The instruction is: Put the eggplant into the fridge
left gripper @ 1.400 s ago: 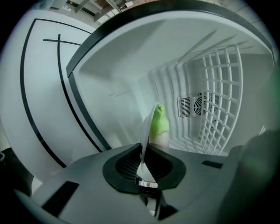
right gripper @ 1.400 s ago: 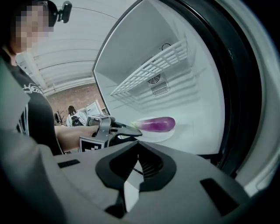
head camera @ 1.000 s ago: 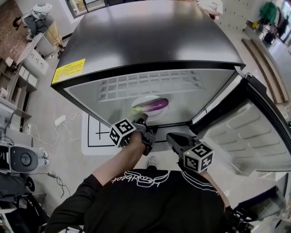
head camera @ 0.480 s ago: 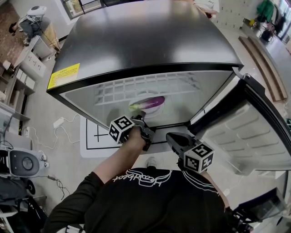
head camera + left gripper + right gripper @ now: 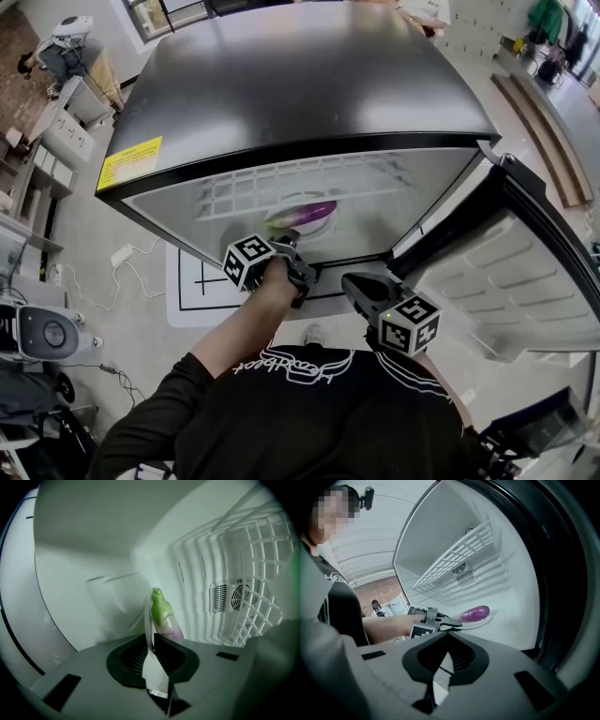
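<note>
A purple eggplant [image 5: 310, 212] with a green cap lies on a white plate [image 5: 317, 226] inside the open fridge [image 5: 300, 84]. My left gripper [image 5: 292, 247] reaches in through the front opening, shut on the plate's near rim [image 5: 149, 629]. In the left gripper view the eggplant [image 5: 164, 614] lies just beyond the jaws, cap end away. The right gripper view shows the eggplant [image 5: 475, 613], the plate [image 5: 481, 622] and my left gripper [image 5: 451, 626] from the side. My right gripper [image 5: 352, 284] hangs outside the fridge, below its front edge, shut with nothing in it [image 5: 447, 637].
The fridge door [image 5: 511, 272] stands open at the right, close to my right gripper. A white wire shelf [image 5: 309, 176] spans the compartment above the plate. A fan grille [image 5: 233, 597] sits in the back wall. Cables and a marked mat [image 5: 197, 277] lie on the floor.
The left gripper, with the plate and eggplant, has shifted slightly further into the fridge. The right gripper has stayed where it was.
</note>
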Demonstrator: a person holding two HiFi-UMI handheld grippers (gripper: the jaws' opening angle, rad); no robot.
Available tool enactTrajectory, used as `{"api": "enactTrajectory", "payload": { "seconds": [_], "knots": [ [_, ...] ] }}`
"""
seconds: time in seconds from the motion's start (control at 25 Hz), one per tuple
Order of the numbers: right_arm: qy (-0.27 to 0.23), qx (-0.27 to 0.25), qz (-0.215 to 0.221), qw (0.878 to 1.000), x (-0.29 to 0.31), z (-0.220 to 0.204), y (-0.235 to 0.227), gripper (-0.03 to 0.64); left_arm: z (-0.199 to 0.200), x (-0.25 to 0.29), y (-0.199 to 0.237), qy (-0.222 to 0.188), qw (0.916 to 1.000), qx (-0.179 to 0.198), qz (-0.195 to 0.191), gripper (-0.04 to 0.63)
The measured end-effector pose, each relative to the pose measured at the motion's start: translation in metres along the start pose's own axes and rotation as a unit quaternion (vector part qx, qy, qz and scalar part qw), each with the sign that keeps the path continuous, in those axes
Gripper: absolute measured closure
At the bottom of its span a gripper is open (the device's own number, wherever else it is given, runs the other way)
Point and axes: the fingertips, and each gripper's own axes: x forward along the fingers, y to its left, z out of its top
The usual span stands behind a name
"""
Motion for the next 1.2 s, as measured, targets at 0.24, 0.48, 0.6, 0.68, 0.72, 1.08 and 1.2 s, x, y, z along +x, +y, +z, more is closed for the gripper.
{"api": "enactTrajectory", "payload": {
  "seconds": [0.24,0.48,0.6,0.68,0.72,1.08,1.2],
  "knots": [
    [-0.001,0.001,0.001,1.0,0.003,0.0,0.0,0.607,-0.001,-0.002,-0.005,0.016,0.9998,0.014,0.006,0.557],
    [0.001,0.0,0.008,1.0,0.01,0.001,0.003,0.607,-0.008,-0.004,-0.019,0.04,0.9991,0.011,-0.011,0.457],
    [0.002,0.0,0.011,1.0,0.013,0.001,0.004,0.607,-0.015,-0.005,-0.016,0.067,0.9977,0.011,0.0,0.443],
    [0.002,0.0,0.013,1.0,0.014,0.001,0.004,0.607,-0.021,-0.005,-0.013,0.091,0.9958,0.009,0.008,0.443],
    [0.002,0.0,0.013,1.0,0.015,0.001,0.004,0.607,-0.024,-0.005,-0.012,0.1,0.9949,0.01,0.009,0.443],
    [0.008,-0.003,0.023,1.0,0.023,-0.002,0.009,0.607,-0.037,-0.015,-0.007,0.139,0.9895,0.039,0.004,0.439],
    [0.009,-0.002,0.025,1.0,0.023,-0.001,0.009,0.607,-0.043,-0.017,-0.008,0.158,0.9874,-0.003,-0.012,0.439]
  ]
}}
